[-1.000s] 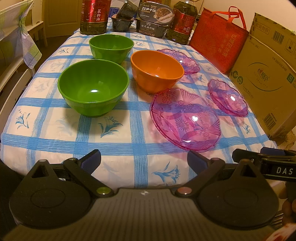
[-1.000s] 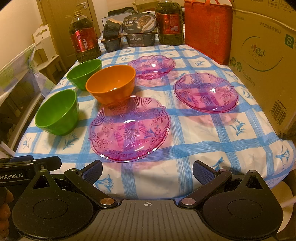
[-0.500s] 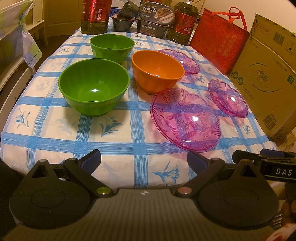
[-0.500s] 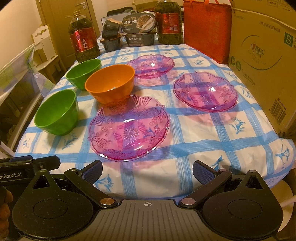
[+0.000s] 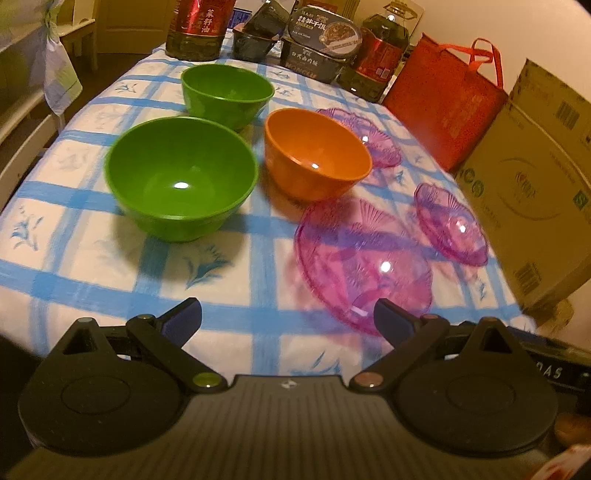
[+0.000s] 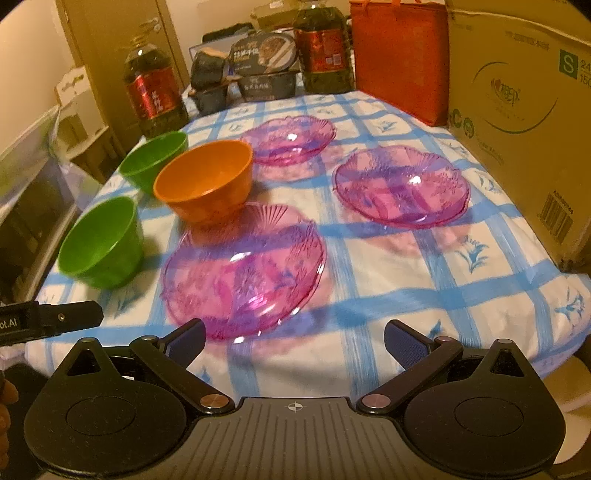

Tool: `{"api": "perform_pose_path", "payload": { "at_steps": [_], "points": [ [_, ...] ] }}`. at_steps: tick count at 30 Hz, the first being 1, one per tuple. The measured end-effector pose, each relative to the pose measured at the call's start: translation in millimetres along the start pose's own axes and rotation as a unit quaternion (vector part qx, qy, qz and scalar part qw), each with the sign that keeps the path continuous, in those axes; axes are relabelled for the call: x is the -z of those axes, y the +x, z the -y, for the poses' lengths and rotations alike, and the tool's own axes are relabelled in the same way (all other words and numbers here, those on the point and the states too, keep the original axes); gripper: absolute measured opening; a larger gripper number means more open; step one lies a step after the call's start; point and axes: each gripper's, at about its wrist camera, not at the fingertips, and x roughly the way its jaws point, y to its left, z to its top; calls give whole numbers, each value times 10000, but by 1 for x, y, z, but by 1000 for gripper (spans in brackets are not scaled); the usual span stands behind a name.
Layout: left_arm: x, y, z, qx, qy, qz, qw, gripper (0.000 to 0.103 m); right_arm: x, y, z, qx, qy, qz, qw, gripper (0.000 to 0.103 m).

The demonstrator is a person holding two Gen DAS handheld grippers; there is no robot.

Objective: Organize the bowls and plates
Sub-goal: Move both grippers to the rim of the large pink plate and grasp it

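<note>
On the counter [image 6: 406,266] under a blue-checked floral cloth, three smooth round bowls at 10 o'clock, three ribbed pink glass plates, cardboard box [image 6: 517,110] at 2 o'clock, left claw [image 5: 288,317] and right claw [image 6: 294,338] both spread, empty.

Far pink plate [image 5: 373,136] half hidden behind orange bowl [image 5: 317,166]. Oil bottle [image 5: 199,27] at 12 o'clock cropped by top edge. Box [image 6: 524,122] at 3 o'clock cropped right. Tablecloth pattern motion-blurred.

Dim warm light; a wooden door [image 6: 110,62] behind the blue-checked table [image 6: 388,266], cream wall [image 6: 29,55] beside it.
</note>
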Motion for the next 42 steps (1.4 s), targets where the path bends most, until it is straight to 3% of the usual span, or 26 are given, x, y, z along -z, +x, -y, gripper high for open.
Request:
{"api": "perform_pose_path", "payload": {
  "at_steps": [6, 9, 15, 25, 35, 42],
  "points": [
    [-10, 25, 7, 157, 33, 130, 9998, 94, -10, 13, 10, -13, 55, 88, 9999, 102],
    [-10, 40, 11, 155, 91, 55, 9998, 89, -14, 25, 14, -84, 58, 15, 9999, 85],
    [-8, 67, 16, 20, 350, -69, 9994, 79, -19, 54, 20, -233, 133, -165, 9995, 78],
    [-17, 101, 17, 67, 422, -181, 9989, 36, -29, 89, 26, -366, 174, -403, 9984, 54],
    [-23, 109, 19, 50, 432, -150, 9989, 22, -27, 101, 27, -367, 119, -469, 9982, 26],
    [-22, 104, 18, 49, 456, -168, 9988, 17, -24, 94, 30, -316, 228, -432, 9983, 13]
  ]
}}
